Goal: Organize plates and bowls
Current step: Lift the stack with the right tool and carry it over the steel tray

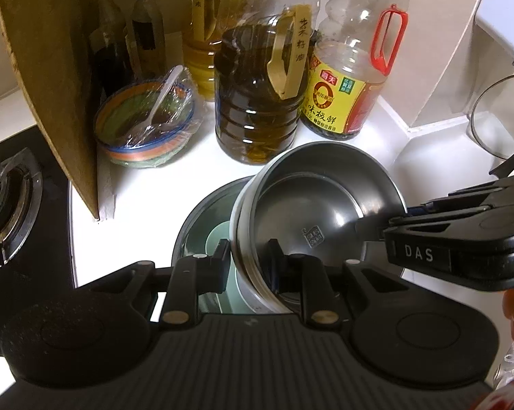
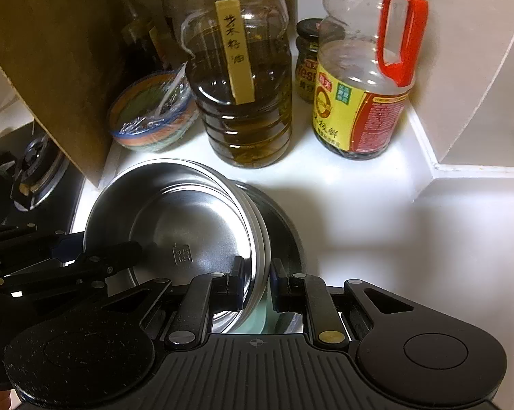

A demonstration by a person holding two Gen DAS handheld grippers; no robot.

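Observation:
A stack of stainless steel bowls (image 1: 318, 205) (image 2: 188, 225) hangs tilted over a large dark-rimmed basin (image 1: 202, 212) (image 2: 287, 229) on the white counter. A pale green dish (image 1: 215, 235) (image 2: 257, 324) lies inside the basin. My left gripper (image 1: 250, 253) is shut on the stack's near rim, one finger inside the top bowl and one outside. My right gripper (image 2: 258, 273) is shut on the opposite rim the same way. Each gripper shows in the other's view: the right gripper (image 1: 373, 229) reaches in from the right, the left gripper (image 2: 137, 251) from the left.
Just behind the stack stand a big oil bottle (image 1: 257, 102), a soy sauce bottle (image 1: 352, 78) with a red handle and a cling-wrapped bowl (image 1: 144, 126) with a spoon. A cardboard sheet (image 1: 44, 68) screens the gas burner (image 1: 3, 205) on the left. A glass lid (image 1: 496, 116) sits at the right.

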